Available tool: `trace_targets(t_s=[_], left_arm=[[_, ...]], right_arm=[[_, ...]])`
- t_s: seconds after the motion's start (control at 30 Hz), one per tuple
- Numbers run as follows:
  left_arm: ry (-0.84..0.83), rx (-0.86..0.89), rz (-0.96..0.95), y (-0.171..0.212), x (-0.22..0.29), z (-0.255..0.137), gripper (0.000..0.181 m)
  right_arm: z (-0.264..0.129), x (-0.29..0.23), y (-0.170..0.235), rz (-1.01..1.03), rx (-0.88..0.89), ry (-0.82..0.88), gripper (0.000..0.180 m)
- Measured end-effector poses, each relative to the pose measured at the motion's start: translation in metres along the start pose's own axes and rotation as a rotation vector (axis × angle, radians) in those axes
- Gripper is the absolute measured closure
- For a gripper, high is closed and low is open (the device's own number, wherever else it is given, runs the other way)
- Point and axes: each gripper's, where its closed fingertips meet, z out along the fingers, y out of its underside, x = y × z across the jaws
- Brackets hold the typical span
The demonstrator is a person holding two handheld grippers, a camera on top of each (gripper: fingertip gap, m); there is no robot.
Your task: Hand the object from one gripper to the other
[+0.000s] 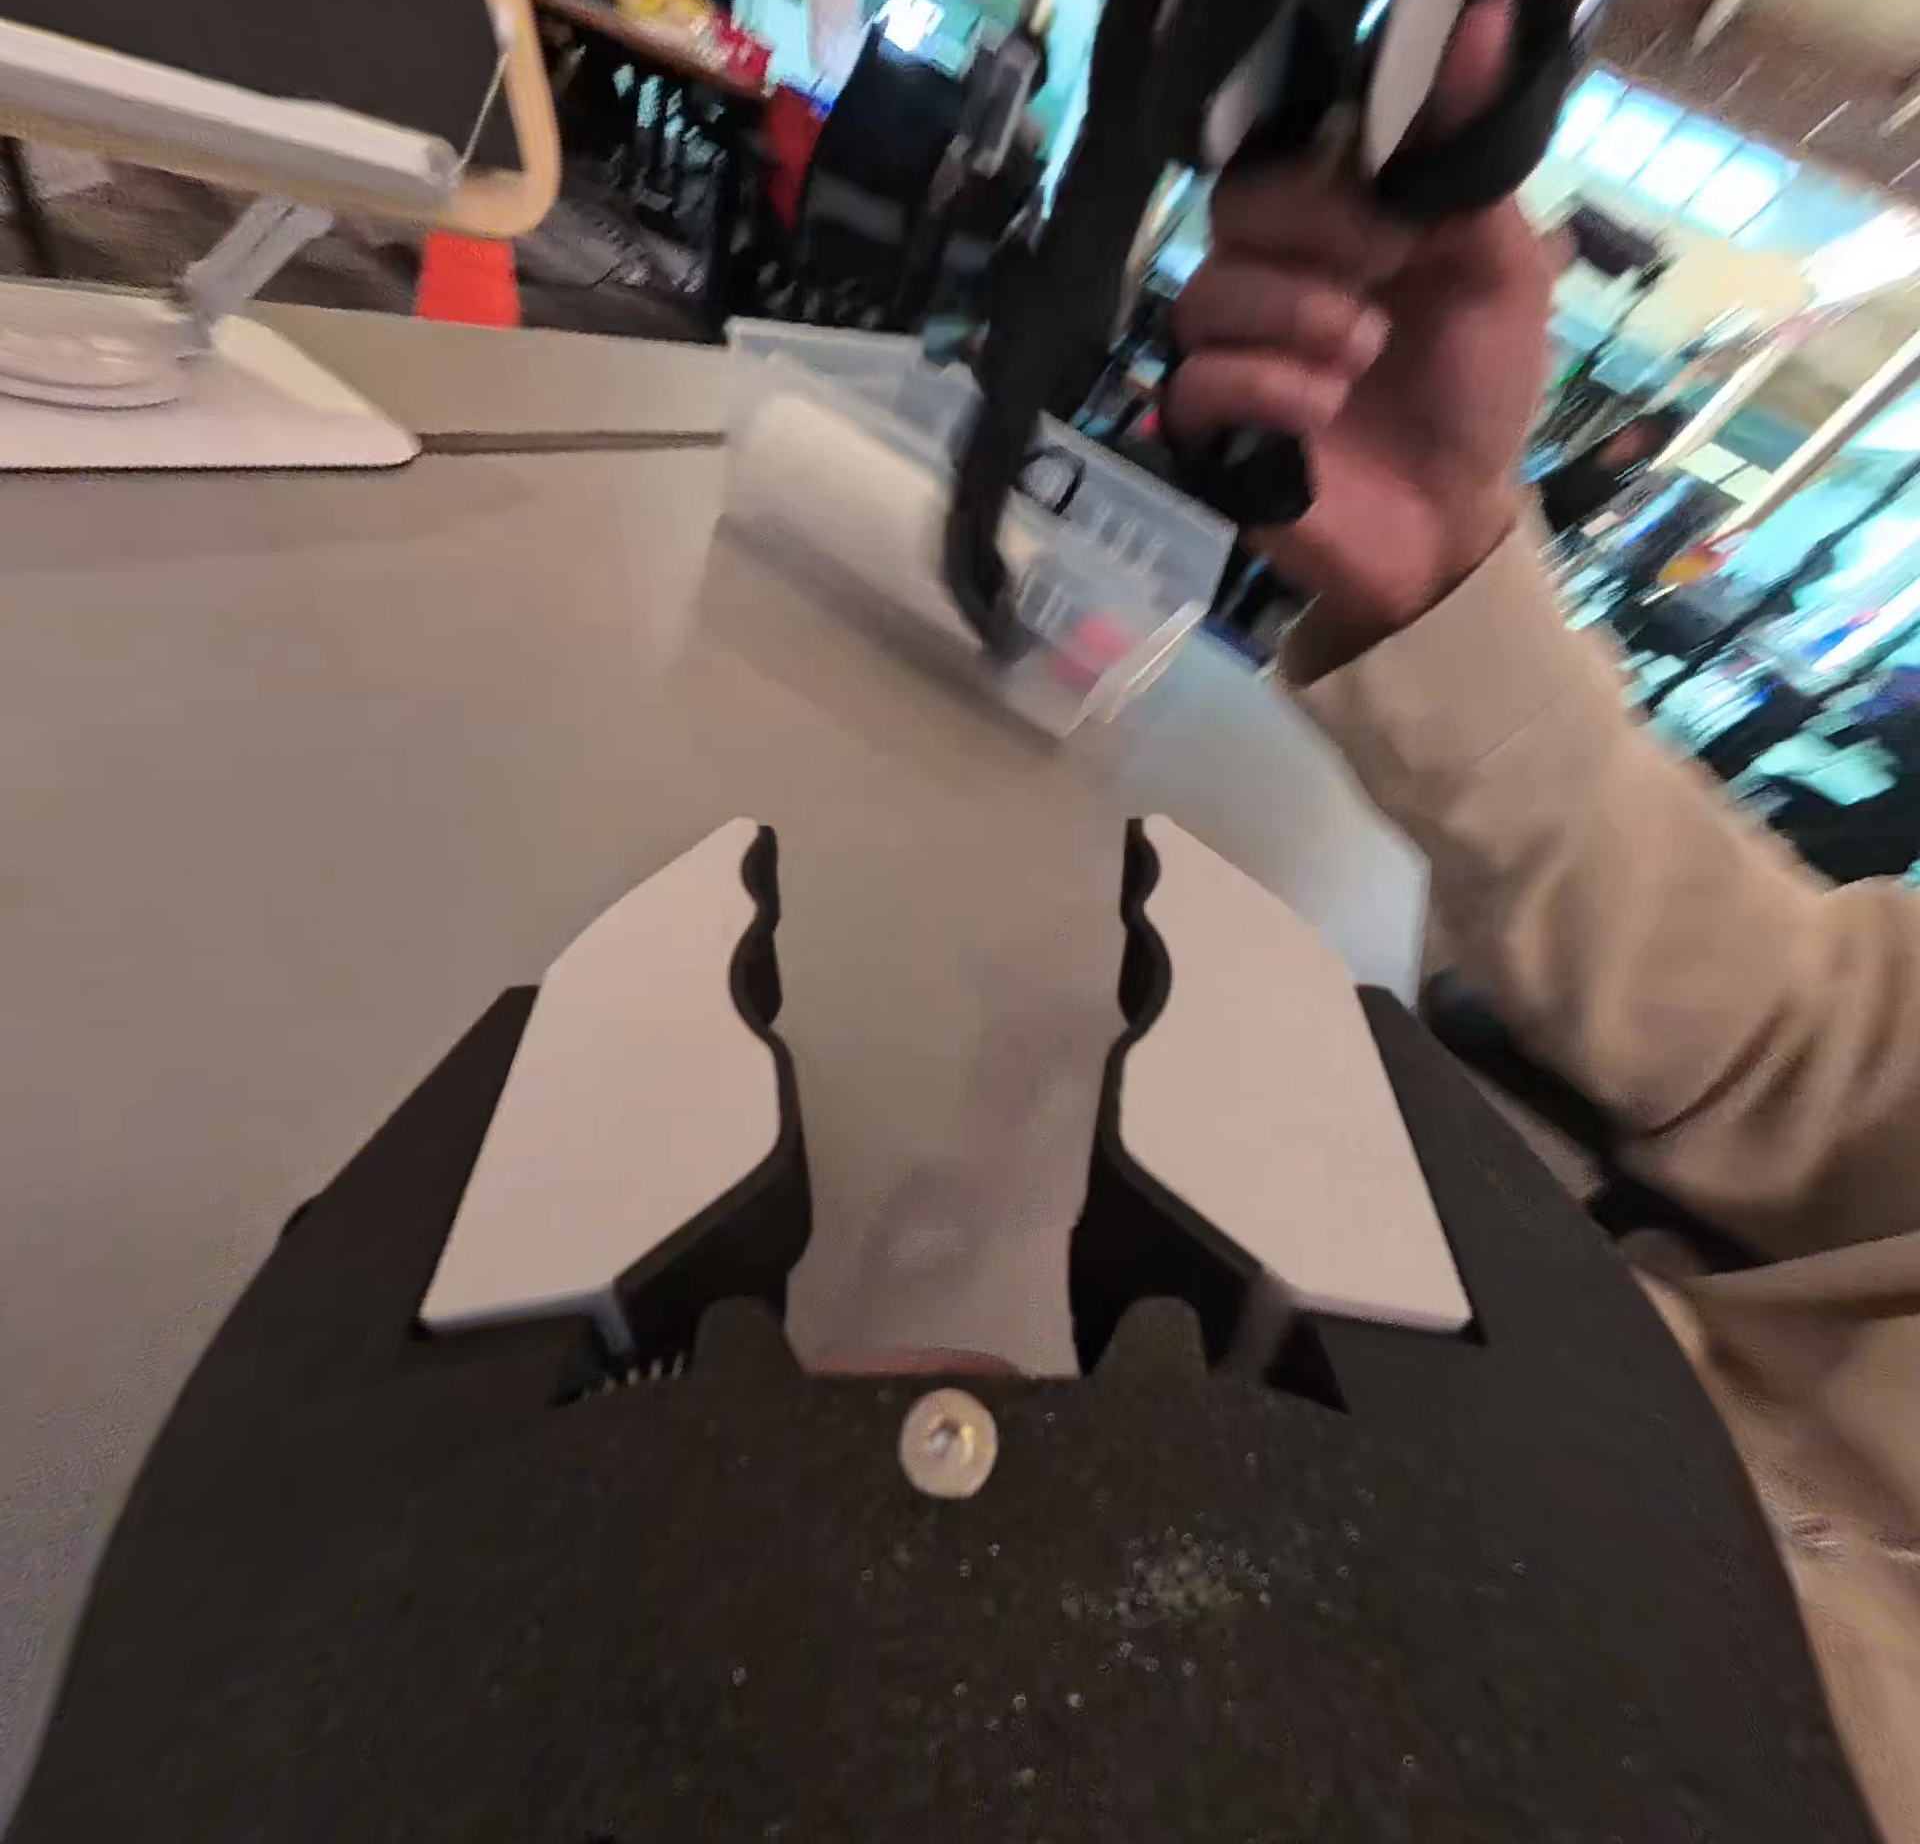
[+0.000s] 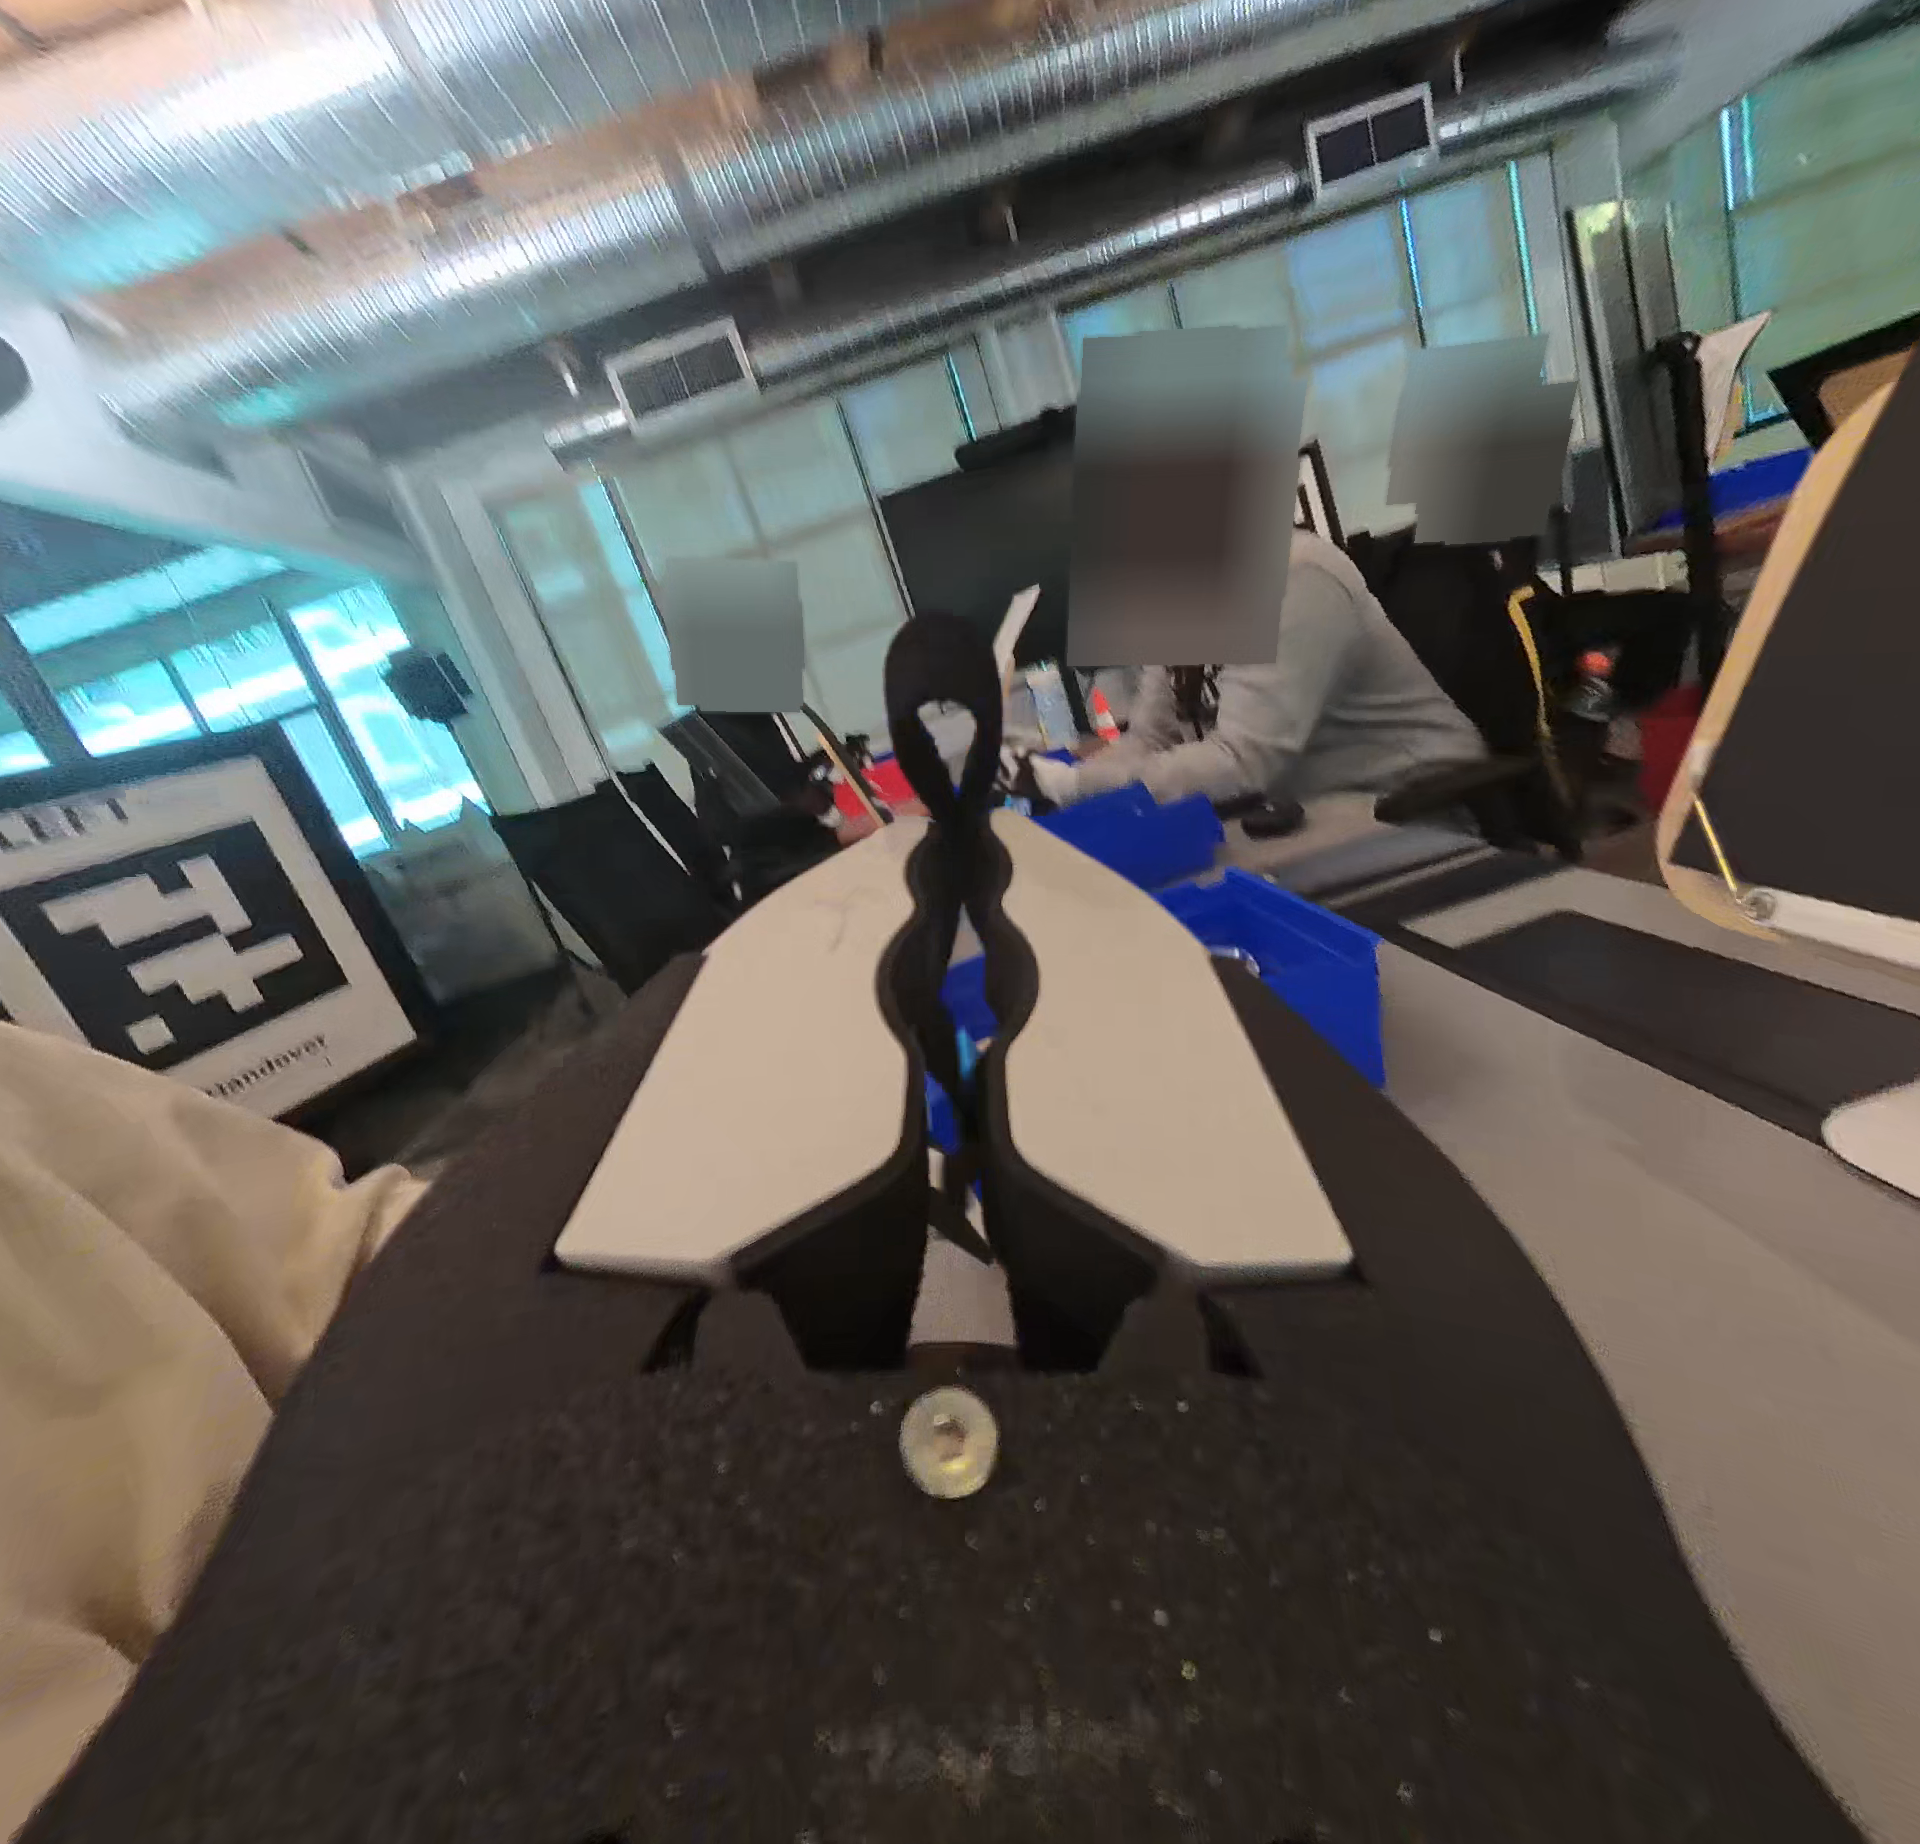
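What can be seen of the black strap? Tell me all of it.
The black strap looks like thin, soft cord or fabric, twisted on itself. The right claw is shut on it; a small loop sticks out past the tips. In the left wrist view it hangs down in front of a clear plastic box, blurred; contact there is unclear.

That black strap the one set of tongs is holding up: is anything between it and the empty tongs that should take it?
Nothing visible. The left tongs are open and empty, and the black strap hangs from the right tongs ahead of them with only open air between. The clear plastic box lies on the table beyond the strap.
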Motion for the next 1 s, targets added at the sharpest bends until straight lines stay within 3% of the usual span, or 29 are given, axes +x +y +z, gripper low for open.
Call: trace_targets(t_s=[0.17, 0.57, 0.7, 0.77, 0.9, 1.0], left_arm=[[0.053, 0.179, 0.003, -0.033, 0.012, -0.007, 0.109], [-0.013, 0.326, -0.115, -0.047, -0.003, -0.017, 0.102], [0.008, 0.359, -0.141, -0.051, -0.004, -0.021, 0.112], [0.028, 0.347, -0.127, -0.051, -0.002, -0.021, 0.139], [0.033, 0.361, -0.097, -0.053, 0.000, -0.025, 0.174], [0.049, 0.347, -0.089, -0.052, 0.000, -0.027, 0.174]], right_arm=[[0.002, 0.007, -0.003, 0.124, 0.208, -0.011, 0.175], [0.014, 0.005, 0.023, 0.238, 0.290, -0.053, 0.174], [0.016, 0.003, 0.028, 0.241, 0.266, -0.053, 0.175], [0.017, 0.005, 0.031, 0.242, 0.266, -0.047, 0.175], [0.017, 0.009, 0.037, 0.272, 0.246, -0.048, 0.175], [0.015, 0.015, 0.043, 0.279, 0.222, -0.031, 0.175]])
